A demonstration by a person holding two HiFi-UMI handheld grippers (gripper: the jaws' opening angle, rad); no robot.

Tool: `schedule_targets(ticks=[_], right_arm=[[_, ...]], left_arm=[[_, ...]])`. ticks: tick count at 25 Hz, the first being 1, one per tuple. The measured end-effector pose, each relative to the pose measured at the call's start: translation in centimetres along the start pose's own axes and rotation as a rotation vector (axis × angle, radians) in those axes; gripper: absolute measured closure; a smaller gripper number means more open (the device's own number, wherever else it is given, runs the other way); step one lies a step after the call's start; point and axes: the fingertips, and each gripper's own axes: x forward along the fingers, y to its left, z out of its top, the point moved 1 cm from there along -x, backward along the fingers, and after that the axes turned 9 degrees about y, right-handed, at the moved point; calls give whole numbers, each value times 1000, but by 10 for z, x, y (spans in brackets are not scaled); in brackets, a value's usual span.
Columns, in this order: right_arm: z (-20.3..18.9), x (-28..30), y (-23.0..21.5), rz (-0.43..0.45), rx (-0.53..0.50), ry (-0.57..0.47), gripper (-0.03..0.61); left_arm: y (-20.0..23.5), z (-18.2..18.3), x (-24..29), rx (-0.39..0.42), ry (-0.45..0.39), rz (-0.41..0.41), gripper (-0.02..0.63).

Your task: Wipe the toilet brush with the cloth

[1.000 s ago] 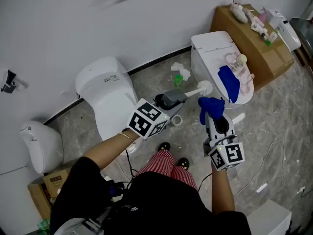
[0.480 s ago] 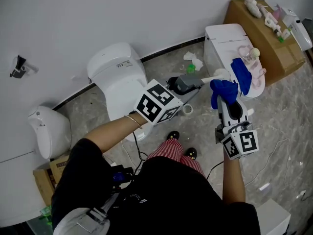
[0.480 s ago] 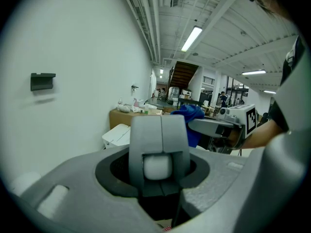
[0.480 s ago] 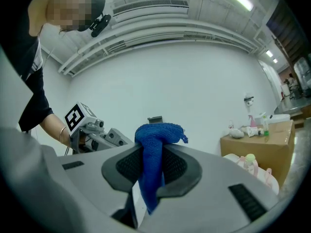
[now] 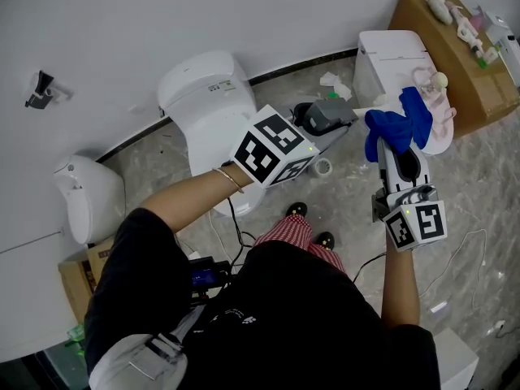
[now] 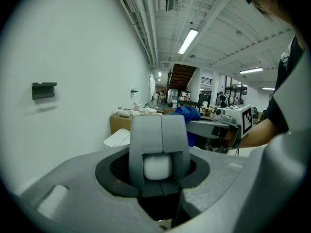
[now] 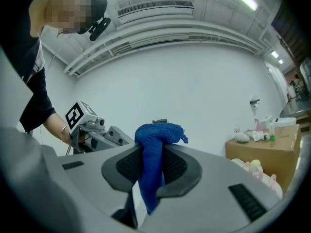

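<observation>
Blue cloth [image 7: 158, 132] tight in R gripper [image 7: 151, 155]

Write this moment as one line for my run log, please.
left gripper: shut on toilet brush | right gripper: shut on blue cloth | blue cloth at brush's far end, contact unclear

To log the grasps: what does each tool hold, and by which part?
Left tool: white toilet brush, by its handle. Right tool: blue knitted cloth, pinched at a fold.
</observation>
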Motion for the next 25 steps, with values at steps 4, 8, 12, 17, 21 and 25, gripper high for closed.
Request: schedule_targets(ticks=[4,8,12,17,21,25], right_arm=[[10,-1,2,2,-5,-16,502],[25,-3,6,10,-25,-41,502],[42,-4,3,16,-35,-64,500],[58,-6,5,22,-54,-90,500],[67,-9,8,32,-73,-113,502],[80,-9,9,47,-78,-139,500]], left_arm=[[-1,8,-9,8,-22,3,436],[-4,20,-17,31,-54,12,436],[-7,38,-24,50,-85,17,436],[-10,52,-35,81,-117,30,436],[-15,60,-42,101,-141,37,436],[-18,72,-48,124,-168,44,436]])
